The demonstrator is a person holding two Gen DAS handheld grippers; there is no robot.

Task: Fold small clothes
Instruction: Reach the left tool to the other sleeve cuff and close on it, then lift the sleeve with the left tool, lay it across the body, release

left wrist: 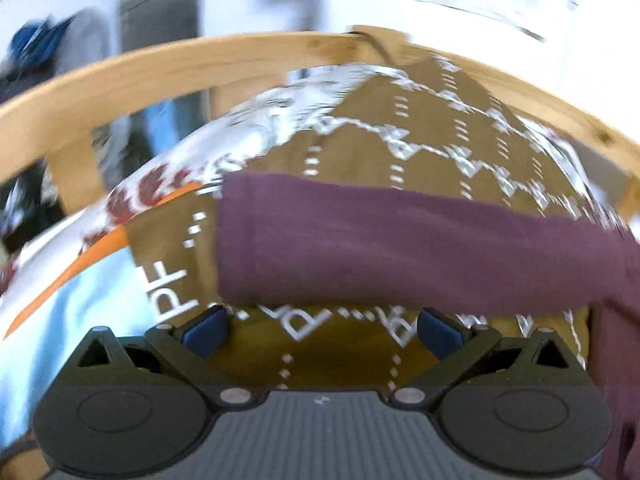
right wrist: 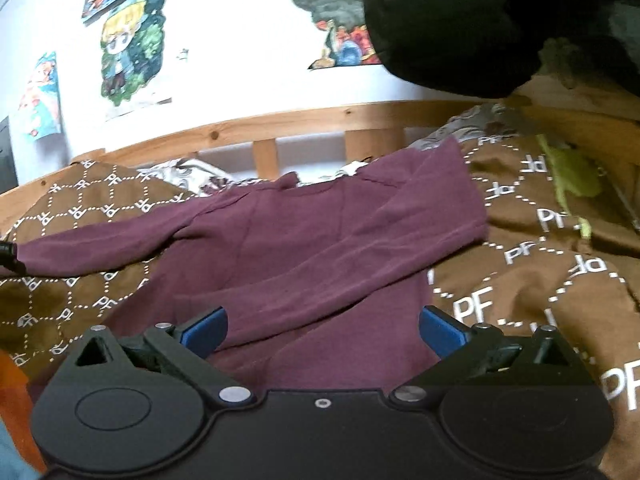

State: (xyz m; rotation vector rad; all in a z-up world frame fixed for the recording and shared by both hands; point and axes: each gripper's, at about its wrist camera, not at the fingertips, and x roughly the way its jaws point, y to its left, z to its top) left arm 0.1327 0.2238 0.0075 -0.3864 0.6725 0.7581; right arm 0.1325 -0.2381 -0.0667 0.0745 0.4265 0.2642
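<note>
A small maroon long-sleeved top [right wrist: 304,248] lies flat on a brown blanket [right wrist: 540,280] with white PF lettering. Its right sleeve is folded across the body; its left sleeve stretches out to the left. My right gripper [right wrist: 322,332] is open and empty, just over the top's lower part. My left gripper [left wrist: 322,330] is open and empty, just short of the outstretched maroon sleeve [left wrist: 380,240], which lies across the brown blanket [left wrist: 432,128] in front of the blue pads [left wrist: 206,334].
A wooden bed rail [right wrist: 304,120] runs behind the blanket, and also shows in the left wrist view [left wrist: 180,64]. A black garment [right wrist: 448,20] hangs at upper right. A green item [right wrist: 572,180] lies at right. A floral sheet [left wrist: 248,124] lies under the blanket. Posters [right wrist: 132,44] hang on the wall.
</note>
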